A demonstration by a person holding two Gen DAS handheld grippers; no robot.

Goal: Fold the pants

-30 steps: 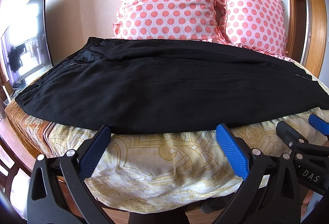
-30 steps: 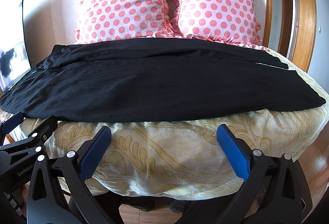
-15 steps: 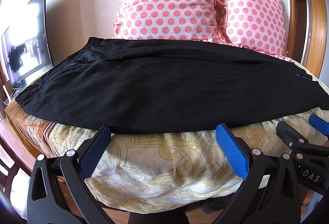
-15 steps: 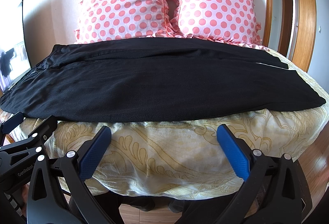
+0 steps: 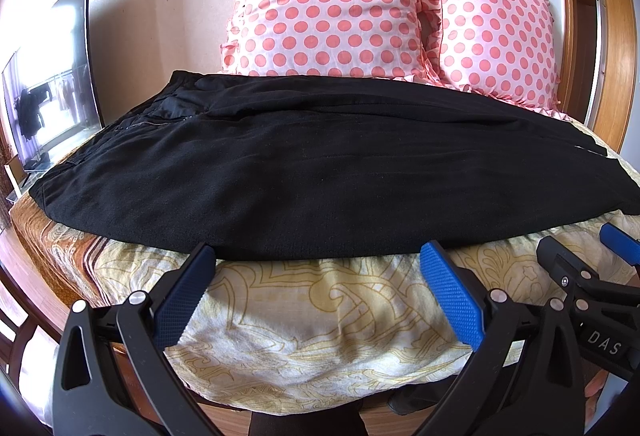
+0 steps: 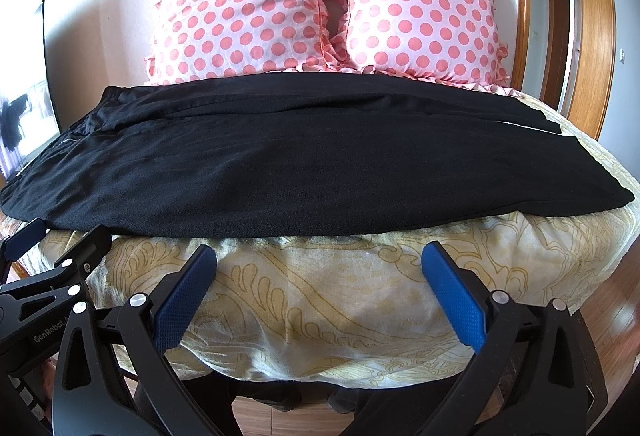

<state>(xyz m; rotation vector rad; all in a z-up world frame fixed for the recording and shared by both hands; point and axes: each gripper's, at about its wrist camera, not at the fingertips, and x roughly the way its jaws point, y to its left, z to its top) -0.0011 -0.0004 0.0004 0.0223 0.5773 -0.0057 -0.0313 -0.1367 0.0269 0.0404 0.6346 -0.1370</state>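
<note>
Black pants (image 5: 312, 172) lie flat across the bed, waistband at the left, legs running to the right; they also show in the right wrist view (image 6: 304, 172). My left gripper (image 5: 316, 256) is open and empty, its blue pads just short of the pants' near edge. My right gripper (image 6: 318, 256) is open and empty, below the near edge further right. Each gripper appears at the edge of the other's view: the right gripper (image 5: 600, 260) and the left gripper (image 6: 60, 240).
The bed has a yellow patterned sheet (image 5: 320, 316) hanging over its near edge. Two pink polka-dot pillows (image 5: 332, 4) (image 6: 420, 8) lean against the wall behind the pants. A television (image 5: 52, 76) stands at the left. A wooden door frame (image 6: 592, 28) is at the right.
</note>
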